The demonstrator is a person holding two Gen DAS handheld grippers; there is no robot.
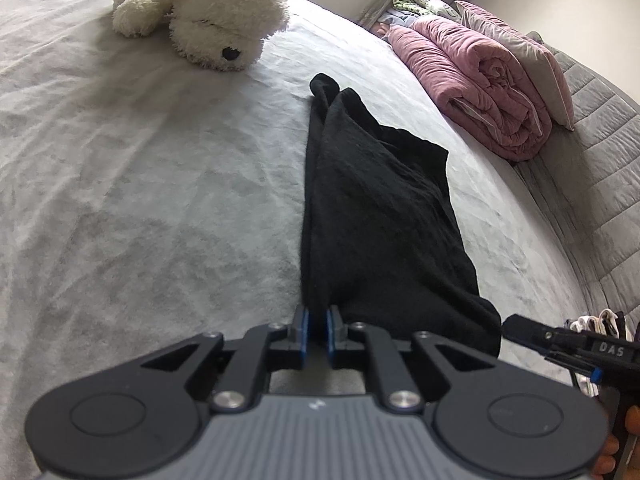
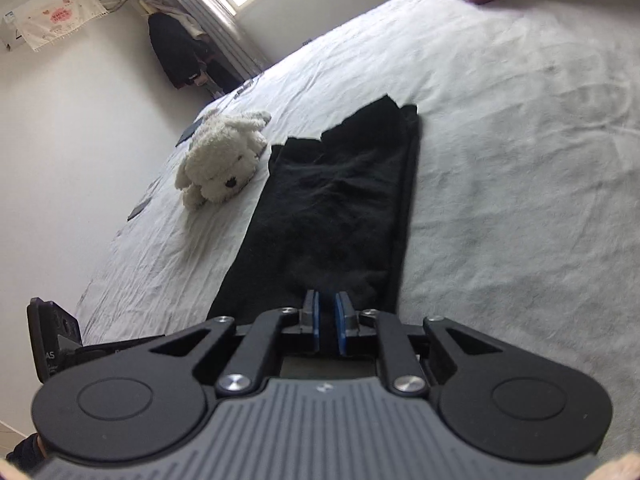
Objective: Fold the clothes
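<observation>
Black garment [image 1: 372, 208] pinched by both hand-held grippers.

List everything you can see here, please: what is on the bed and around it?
black garment: one, black, stretched along the bed, near end held
plush dog: one, cream white, lying beside the garment's far end
bed sheet: one, pale grey, wrinkled
folded quilt: one, pink, at the bed's edge
pillow: one, grey and pink, behind the quilt
left gripper: one, black with blue pads, shut on the garment
right gripper: one, same colours, shut on the garment
</observation>
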